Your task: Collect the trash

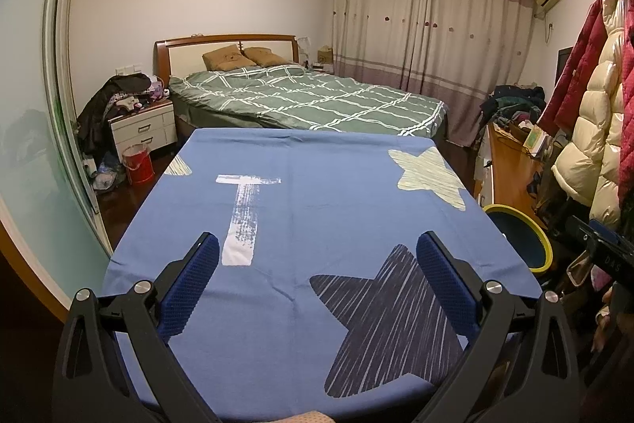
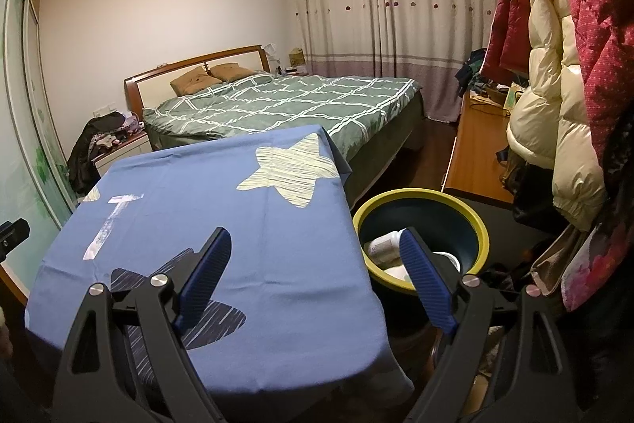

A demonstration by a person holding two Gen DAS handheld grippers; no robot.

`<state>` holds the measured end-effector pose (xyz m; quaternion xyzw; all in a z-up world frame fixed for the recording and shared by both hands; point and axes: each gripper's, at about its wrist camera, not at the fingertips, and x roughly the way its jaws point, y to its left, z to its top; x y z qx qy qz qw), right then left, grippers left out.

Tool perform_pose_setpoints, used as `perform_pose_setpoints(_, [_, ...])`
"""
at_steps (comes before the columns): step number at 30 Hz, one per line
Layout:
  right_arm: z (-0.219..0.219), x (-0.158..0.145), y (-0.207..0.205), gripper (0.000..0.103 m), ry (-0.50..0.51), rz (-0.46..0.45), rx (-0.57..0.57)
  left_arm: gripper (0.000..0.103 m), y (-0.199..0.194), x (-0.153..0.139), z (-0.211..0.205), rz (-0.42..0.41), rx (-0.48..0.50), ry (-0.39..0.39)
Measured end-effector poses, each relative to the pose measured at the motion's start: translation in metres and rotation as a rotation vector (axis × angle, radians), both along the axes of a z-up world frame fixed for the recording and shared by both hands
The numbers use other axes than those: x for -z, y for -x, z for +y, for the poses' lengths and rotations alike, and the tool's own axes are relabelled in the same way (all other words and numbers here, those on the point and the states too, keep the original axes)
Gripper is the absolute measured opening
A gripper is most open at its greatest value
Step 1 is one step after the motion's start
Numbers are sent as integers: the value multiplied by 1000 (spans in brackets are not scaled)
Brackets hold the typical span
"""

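A dark blue bin with a yellow-green rim (image 2: 481, 228) stands beside the table's right edge; it also shows in the left wrist view (image 1: 545, 248). Inside lie a white bottle (image 2: 382, 246) and other white pieces (image 2: 447, 258). The table wears a blue cloth with star prints (image 1: 317, 217), also in the right wrist view (image 2: 222, 193). My left gripper (image 1: 317, 248) is open and empty above the cloth. My right gripper (image 2: 315, 244) is open and empty, over the table's right edge with its right finger above the bin.
A bed with a green checked quilt (image 1: 317, 98) stands behind the table. A white nightstand piled with clothes (image 1: 142, 125) and a red bucket (image 1: 138, 163) are at left. A wooden desk (image 2: 475, 149) and hanging coats (image 2: 554, 66) are at right.
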<state>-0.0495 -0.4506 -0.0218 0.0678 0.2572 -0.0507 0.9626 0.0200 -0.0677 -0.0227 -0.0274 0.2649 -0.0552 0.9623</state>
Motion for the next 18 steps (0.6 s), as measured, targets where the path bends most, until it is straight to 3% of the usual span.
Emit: perform_pose_setpoints(18, [0, 1, -1, 82, -3, 5, -1, 98, -2, 2, 0, -2, -6, -2])
